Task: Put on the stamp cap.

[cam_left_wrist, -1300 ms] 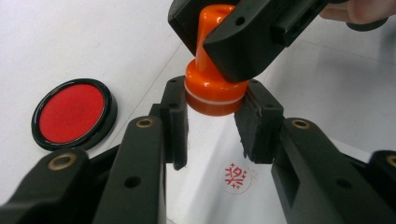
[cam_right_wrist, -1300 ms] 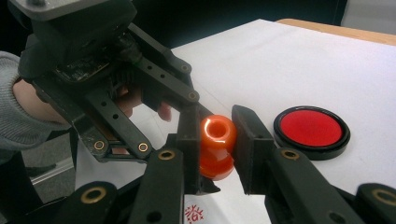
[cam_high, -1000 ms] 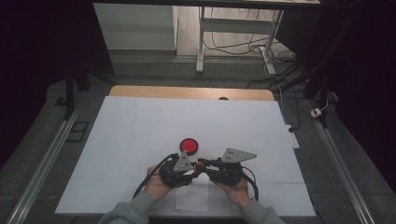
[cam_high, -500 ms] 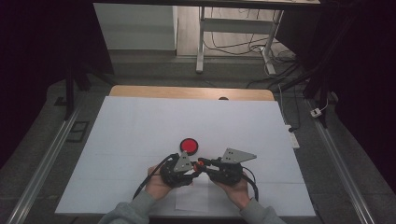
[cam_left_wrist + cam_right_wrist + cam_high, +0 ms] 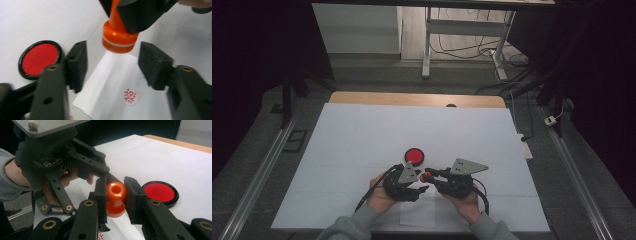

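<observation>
Your main risk from here is a smeared or doubled impression: the orange stamp (image 5: 117, 35) hangs just above the white paper slip (image 5: 110, 82), and its inked face could brush the sheet beside the red seal mark (image 5: 131, 96) already printed there if your right hand dips or tilts. A second risk is a slip in the grip, because the stamp's knob is rounded and glossy and is pinched from two sides only; a twist of the wrist could roll it out and drop it onto the paper or the white table cover (image 5: 362, 135). The right gripper (image 5: 115, 195) is clenched on the stamp's upper knob, pads pressing both sides. The left gripper (image 5: 112, 65) has just been opening; its jaws stand released and apart, with the stamp's base hanging between them at 12 o'clock in the left gripper view and touching neither pad. The red ink pad (image 5: 414, 156) lies at 11 o'clock from the stamp in the high view, near but apart. Keep the left jaws wide so they don't knock the stamp.
</observation>
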Motion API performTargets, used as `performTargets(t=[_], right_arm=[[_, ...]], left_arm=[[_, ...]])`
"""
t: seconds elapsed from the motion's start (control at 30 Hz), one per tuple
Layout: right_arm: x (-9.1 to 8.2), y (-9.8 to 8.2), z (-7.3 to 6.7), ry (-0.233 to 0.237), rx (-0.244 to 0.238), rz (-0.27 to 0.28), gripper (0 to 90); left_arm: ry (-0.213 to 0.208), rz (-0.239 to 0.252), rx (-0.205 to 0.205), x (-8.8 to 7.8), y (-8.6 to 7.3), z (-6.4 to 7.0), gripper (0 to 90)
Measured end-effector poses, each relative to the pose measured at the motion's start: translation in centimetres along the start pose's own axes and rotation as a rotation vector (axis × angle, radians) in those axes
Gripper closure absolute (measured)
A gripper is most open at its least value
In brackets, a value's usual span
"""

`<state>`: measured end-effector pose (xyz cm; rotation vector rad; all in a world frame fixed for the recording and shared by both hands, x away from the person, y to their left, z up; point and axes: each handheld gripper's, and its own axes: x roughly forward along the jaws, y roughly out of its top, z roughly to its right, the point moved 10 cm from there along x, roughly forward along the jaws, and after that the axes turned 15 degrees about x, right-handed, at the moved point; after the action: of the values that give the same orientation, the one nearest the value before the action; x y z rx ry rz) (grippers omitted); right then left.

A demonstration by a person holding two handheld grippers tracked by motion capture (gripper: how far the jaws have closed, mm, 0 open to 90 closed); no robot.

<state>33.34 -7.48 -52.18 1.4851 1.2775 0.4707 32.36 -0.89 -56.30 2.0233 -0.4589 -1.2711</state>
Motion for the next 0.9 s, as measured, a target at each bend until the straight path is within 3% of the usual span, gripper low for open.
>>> performTargets(t=[0.13, 0.3, 0.4, 0.7, 0.9], right_arm=[[-0.2, 0.3, 0.1, -0.002, -0.004, 0.006, 72.3], [-0.5, 0.6, 0.3, -0.009, -0.001, 0.019, 72.3], [-0.7, 0.7, 0.5, -0.012, 0.000, 0.022, 72.3], [-1.1, 1.1, 1.0, -0.026, 0.006, 0.036, 72.2], [-1.4, 1.3, 1.4, -0.036, 0.007, 0.041, 72.3]], left_arm=[[0.016, -0.004, -0.020, -0.2, -0.1, -0.3, 24.6], [0.008, -0.004, -0.049, -0.6, -0.5, -0.5, 19.1], [0.027, -0.011, -0.065, -1.0, -0.9, -0.9, 15.8], [0.033, -0.018, -0.088, -2.5, -2.5, -1.6, 14.5], [0.092, -0.020, -0.126, -4.2, -4.6, -2.3, 15.1]])
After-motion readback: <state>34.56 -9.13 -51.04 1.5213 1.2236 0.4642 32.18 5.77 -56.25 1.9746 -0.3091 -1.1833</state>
